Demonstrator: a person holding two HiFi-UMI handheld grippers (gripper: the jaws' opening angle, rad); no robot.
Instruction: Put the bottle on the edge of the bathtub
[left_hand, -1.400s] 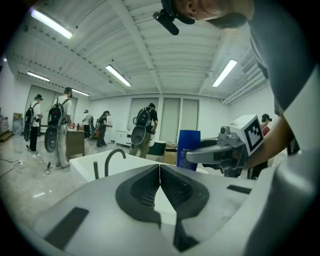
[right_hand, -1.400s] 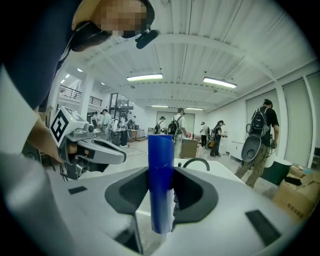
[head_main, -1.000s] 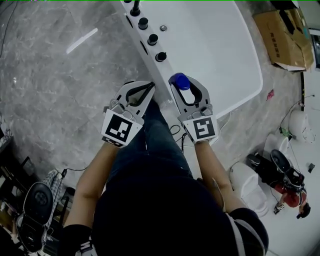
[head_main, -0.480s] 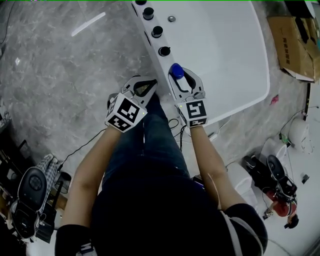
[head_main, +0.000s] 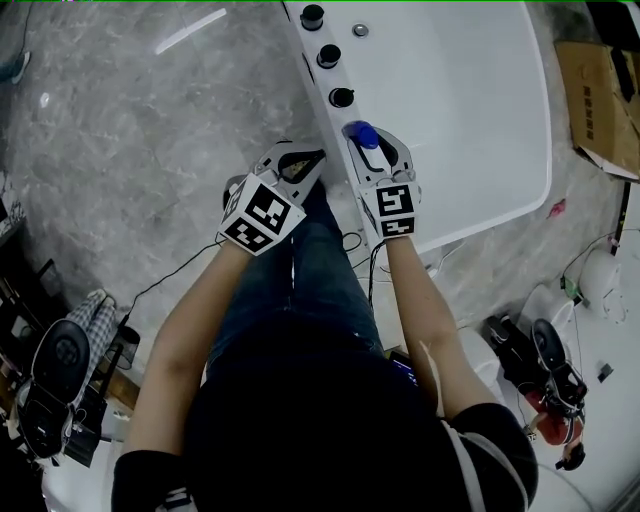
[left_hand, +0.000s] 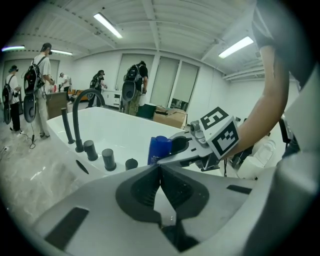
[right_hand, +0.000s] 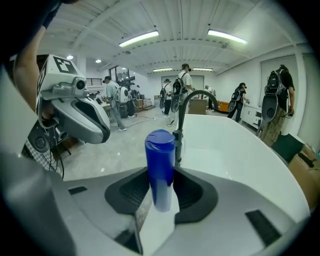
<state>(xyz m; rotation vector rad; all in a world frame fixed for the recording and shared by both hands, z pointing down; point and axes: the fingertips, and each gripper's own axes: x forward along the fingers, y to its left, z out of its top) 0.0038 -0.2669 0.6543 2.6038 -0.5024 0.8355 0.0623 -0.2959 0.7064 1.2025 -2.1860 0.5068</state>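
Note:
A bottle with a blue top and a white lower part stands upright between the jaws of my right gripper, which is shut on it. It is over the white bathtub's near rim, just short of the black knobs. In the right gripper view the bottle fills the middle, with the right gripper closed round it; I cannot tell whether its base touches the rim. My left gripper hangs beside it on the floor side, shut and empty. The left gripper view shows the bottle ahead.
A black faucet and three black knobs stand along the rim beyond the bottle. The tub basin lies to the right. Cardboard and gear are on the floor at right. Several people stand in the background.
Both grippers have moved forward along the rim towards the knobs. The bottle has stayed in the right gripper's hold and the left has stayed shut.

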